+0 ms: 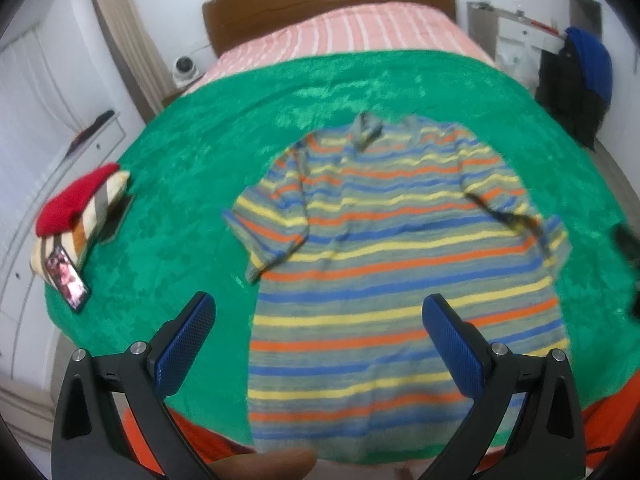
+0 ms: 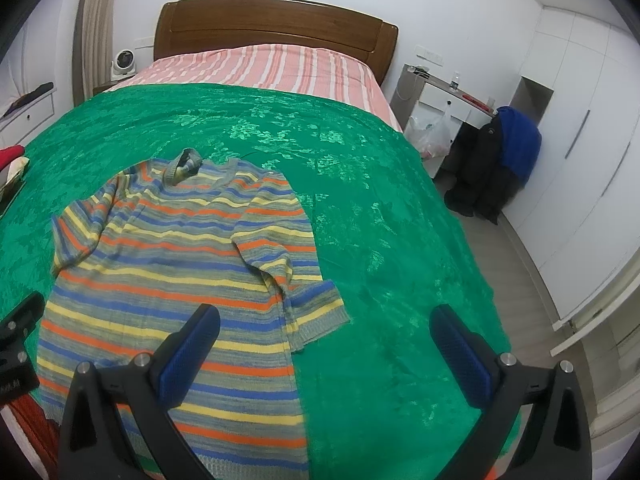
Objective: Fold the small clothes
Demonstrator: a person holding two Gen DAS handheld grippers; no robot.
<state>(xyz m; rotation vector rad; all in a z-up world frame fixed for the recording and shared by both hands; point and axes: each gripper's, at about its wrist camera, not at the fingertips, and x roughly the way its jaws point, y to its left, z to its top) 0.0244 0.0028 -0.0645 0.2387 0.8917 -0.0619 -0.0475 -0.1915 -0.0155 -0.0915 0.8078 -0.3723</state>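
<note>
A small striped knit sweater [image 1: 384, 256] in grey, blue, yellow and orange lies flat on the green bed cover [image 1: 192, 184], collar towards the headboard, sleeves spread. It also shows in the right wrist view [image 2: 176, 280]. My left gripper [image 1: 318, 338] is open and empty above the sweater's lower left part. My right gripper [image 2: 324, 344] is open and empty above the sweater's right hem edge and the green cover [image 2: 400, 240]. The left gripper's body [image 2: 18, 344] shows at the left edge of the right wrist view.
A folded pile with a red garment [image 1: 76, 204] and a phone [image 1: 67, 278] lie at the cover's left edge. A wooden headboard [image 2: 272, 24] stands at the back. A chair with dark and blue clothes [image 2: 500, 152] stands right of the bed by a desk [image 2: 448, 92].
</note>
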